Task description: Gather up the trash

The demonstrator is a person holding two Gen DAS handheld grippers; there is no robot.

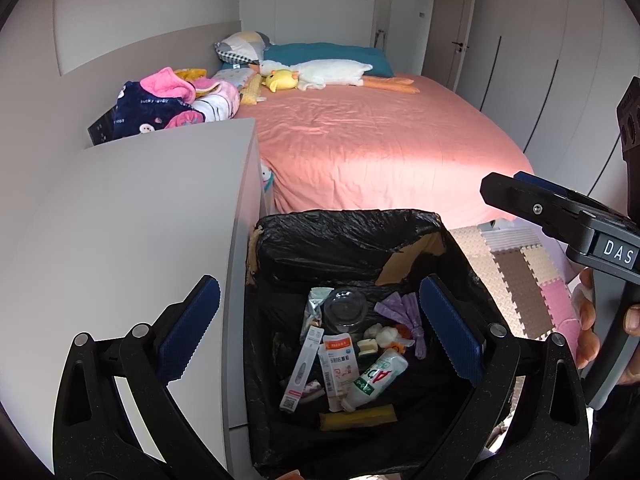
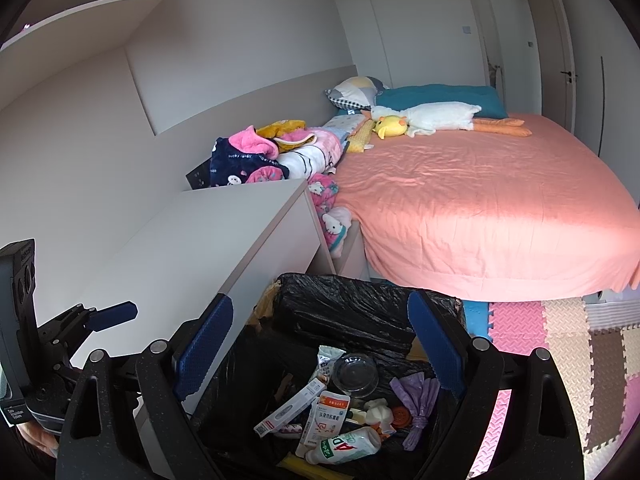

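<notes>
Bin: 1 bottle, 2 boxes.

Open mouth of black-lined trash bin clear from above, litter only at its bottom, white cabinet walling it at nine o'clock, bed beyond at twelve, bare foam mat at three o'clock.

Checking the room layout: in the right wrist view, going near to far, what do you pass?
Trash bin → white cabinet → pile of clothes → white goose plush → teal pillow → door.
</notes>
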